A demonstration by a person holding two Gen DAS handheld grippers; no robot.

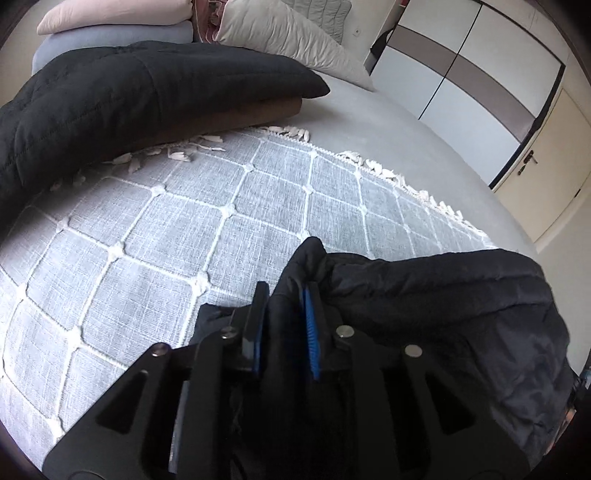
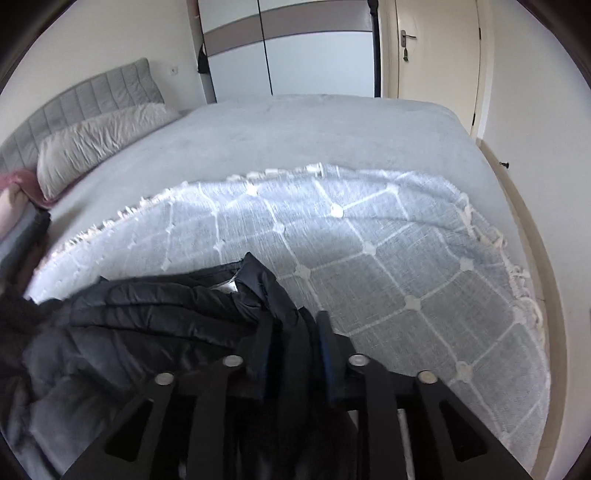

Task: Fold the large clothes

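Note:
A dark puffy jacket lies bunched on a pale blue checked blanket spread over the bed. My left gripper has a raised fold of the jacket filling the space between its blue pads, and the fabric sticks out past the fingertips. In the right wrist view the jacket spreads to the lower left over the blanket. My right gripper holds another fold of it, with cloth packed between both fingers.
A folded dark quilt on a brown layer lies at the blanket's far fringe. Pillows and a grey headboard stand at the bed's head. Grey sheet stretches beyond the blanket. A wardrobe and a door line the wall.

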